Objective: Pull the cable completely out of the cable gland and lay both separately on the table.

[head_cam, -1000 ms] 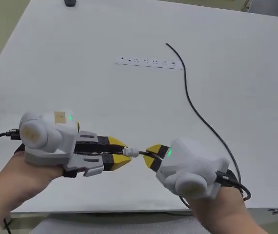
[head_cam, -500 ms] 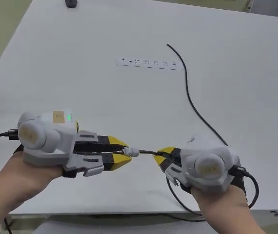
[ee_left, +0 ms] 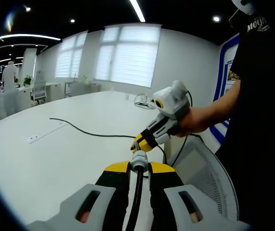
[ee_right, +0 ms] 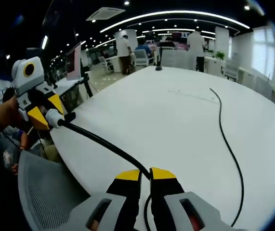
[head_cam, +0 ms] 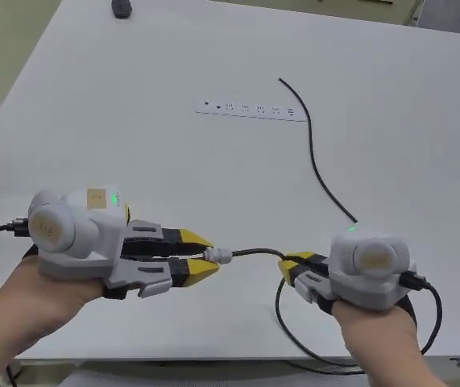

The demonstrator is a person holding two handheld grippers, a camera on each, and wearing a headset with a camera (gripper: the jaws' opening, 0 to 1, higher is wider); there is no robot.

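Black cable [head_cam: 254, 252] spans left-right; left gripper [head_cam: 207, 255] clenched on cable gland [head_cam: 220, 255], right gripper [head_cam: 288, 266] clenched on cable

In the left gripper view I can read one thing: white capitals "MOUN" on the black shirt [ee_left: 265, 96] of the person, at the top right; the word runs out of the picture there, so I cannot tell the rest. In the head view my left gripper [head_cam: 212, 255] bears a small tan sticker [head_cam: 96, 196] on its white housing, but any print on it is too small to read. My right gripper [head_cam: 288, 266] carries a round tan disc [head_cam: 377, 256], blurred; the power strip [head_cam: 251, 110] on the table shows faint marks by its sockets, none legible.
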